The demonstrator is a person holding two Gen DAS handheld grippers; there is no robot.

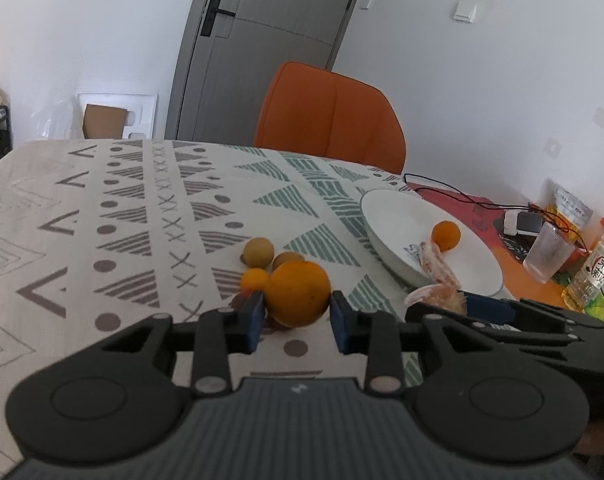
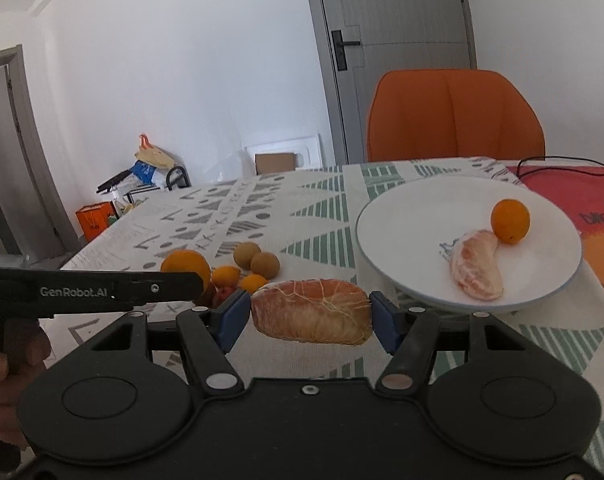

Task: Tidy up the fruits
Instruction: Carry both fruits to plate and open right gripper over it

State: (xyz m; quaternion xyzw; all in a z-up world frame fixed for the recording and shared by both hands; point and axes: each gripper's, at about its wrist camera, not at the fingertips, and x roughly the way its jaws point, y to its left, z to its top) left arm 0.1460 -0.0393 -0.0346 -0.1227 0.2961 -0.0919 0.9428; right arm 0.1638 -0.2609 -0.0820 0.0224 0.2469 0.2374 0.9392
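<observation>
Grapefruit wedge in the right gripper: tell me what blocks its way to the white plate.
Nothing visible does. The grapefruit wedge is held just short of the white plate; bare tablecloth lies between. On the plate, a peeled segment and a small orange leave the near-left part free.

Patterned woven cloth on tabletop [image 1: 141,208], matt; round white ceramic plate [image 2: 402,216] glossy; black plastic claw [image 2: 310,314] matt.
</observation>
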